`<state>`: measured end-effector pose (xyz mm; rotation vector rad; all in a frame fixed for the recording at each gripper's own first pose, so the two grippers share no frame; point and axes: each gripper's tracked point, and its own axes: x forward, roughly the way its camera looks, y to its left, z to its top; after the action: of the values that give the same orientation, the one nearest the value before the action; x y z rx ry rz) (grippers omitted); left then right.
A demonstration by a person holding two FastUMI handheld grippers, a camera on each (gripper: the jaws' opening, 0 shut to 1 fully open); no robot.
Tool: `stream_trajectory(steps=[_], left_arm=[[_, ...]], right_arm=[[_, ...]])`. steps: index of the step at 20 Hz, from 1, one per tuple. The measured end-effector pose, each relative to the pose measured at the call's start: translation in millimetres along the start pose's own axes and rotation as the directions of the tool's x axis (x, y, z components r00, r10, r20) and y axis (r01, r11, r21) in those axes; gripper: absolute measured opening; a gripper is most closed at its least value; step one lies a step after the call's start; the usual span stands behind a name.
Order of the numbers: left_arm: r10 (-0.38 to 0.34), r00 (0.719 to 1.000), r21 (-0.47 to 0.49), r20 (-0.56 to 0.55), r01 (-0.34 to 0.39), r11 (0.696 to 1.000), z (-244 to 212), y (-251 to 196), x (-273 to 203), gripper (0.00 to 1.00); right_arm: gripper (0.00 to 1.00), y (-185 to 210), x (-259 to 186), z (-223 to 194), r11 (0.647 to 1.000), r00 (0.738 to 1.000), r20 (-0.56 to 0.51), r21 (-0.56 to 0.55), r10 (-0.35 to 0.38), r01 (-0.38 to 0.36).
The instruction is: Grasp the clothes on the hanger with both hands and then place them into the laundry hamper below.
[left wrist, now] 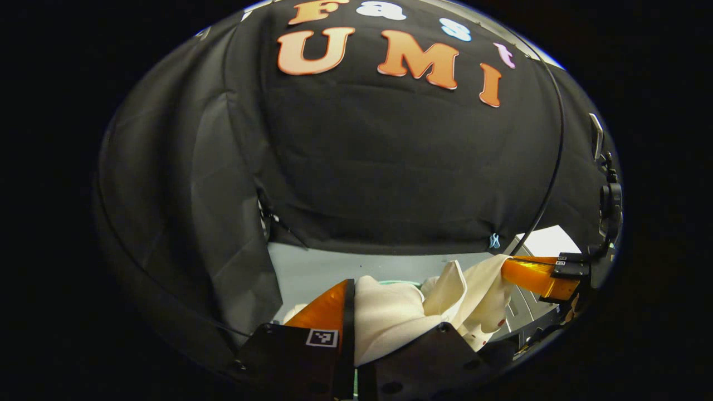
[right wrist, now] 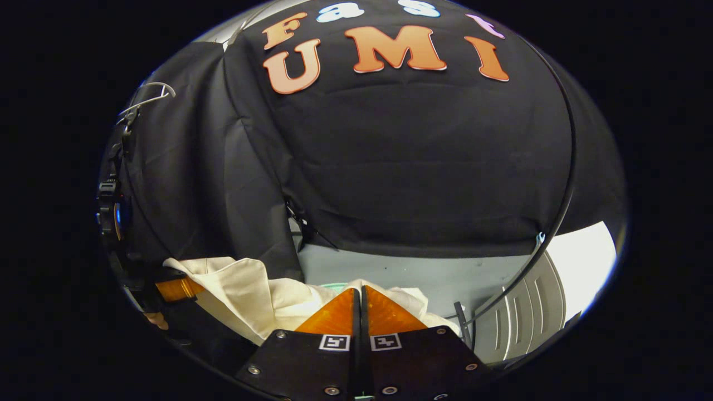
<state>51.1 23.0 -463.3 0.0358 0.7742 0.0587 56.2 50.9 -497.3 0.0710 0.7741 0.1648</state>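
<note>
Your left gripper (left wrist: pixel 356 312) is clamped on the cream-white garment (left wrist: pixel 390 317): cloth bunches between its fingers and spills ahead of the tips. Your right gripper (right wrist: pixel 359 312) has its fingers pressed together, the garment (right wrist: pixel 245 295) lying just beyond and to the left of the tips; whether cloth is actually pinched there, you cannot tell from the right gripper view. In the left gripper view, that other gripper (left wrist: pixel 535 275) meets the fabric's far edge. Judging by this, the grasp looks made; lowering the garment into the hamper remains, and the hamper itself is not clearly identifiable.
</note>
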Motion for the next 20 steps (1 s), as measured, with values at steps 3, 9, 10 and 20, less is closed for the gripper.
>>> stream_trajectory(steps=[3,9,10,20], left_arm=[[0.014,0.995,-0.036,-0.102,-0.018,0.999,-49.6,9.0,25.5,0.11],[0.055,0.937,-0.042,-0.344,-0.074,0.996,-164.5,14.8,73.2,0.12],[0.058,0.924,-0.043,-0.377,-0.080,0.996,-178.9,14.8,76.9,0.11],[0.114,0.817,0.005,-0.565,-0.134,0.991,-265.7,25.6,87.8,0.13]], right_arm=[[0.00,-2.4,18.7,-33.3,1.000,0.998,-0.064,-0.004,-0.001,0.001],[0.00,4.5,70.6,-120.8,1.000,0.970,-0.244,0.019,-0.015,0.021],[0.00,2.7,77.2,-135.7,0.999,0.963,-0.270,0.029,-0.023,0.032],[0.02,-18.4,126.5,-272.5,0.996,0.841,-0.536,-0.004,-0.076,0.088]])
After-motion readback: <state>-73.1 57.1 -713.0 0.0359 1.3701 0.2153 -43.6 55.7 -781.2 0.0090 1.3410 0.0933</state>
